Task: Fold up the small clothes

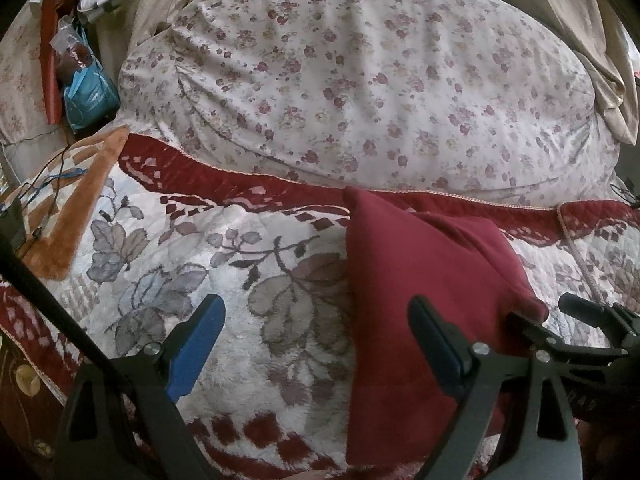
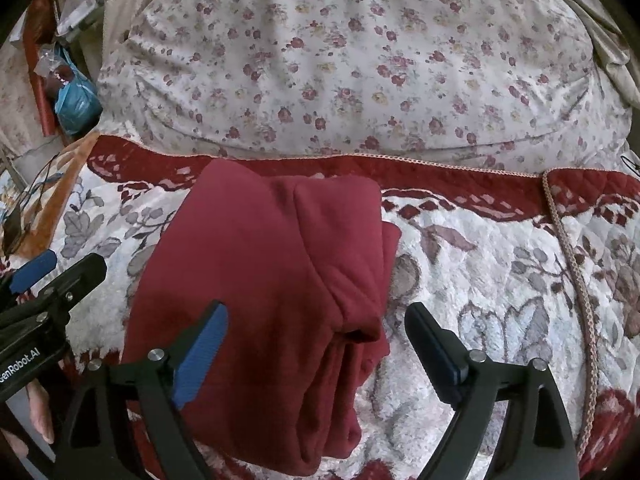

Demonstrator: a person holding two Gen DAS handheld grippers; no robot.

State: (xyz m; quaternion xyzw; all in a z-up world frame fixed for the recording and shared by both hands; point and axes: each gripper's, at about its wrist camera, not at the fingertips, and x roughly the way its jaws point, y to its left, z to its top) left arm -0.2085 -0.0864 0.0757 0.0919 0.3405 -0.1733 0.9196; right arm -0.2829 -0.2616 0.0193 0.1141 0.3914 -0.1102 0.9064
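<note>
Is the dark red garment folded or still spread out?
Folded. The dark red garment lies on the blanket as a compact stack, with layered edges showing along its right side.

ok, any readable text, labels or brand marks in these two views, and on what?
"enRobot.AI": white lettering on the body of the left gripper, right wrist view, cut off at the frame's left edge.
Embossed letters on the right gripper, left wrist view: too dark to read.
Packaging beside the bed: print too small to read.

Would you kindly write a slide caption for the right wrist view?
Open right tongs over a folded red garment on a floral blanket, with the left tongs nearby.
</note>
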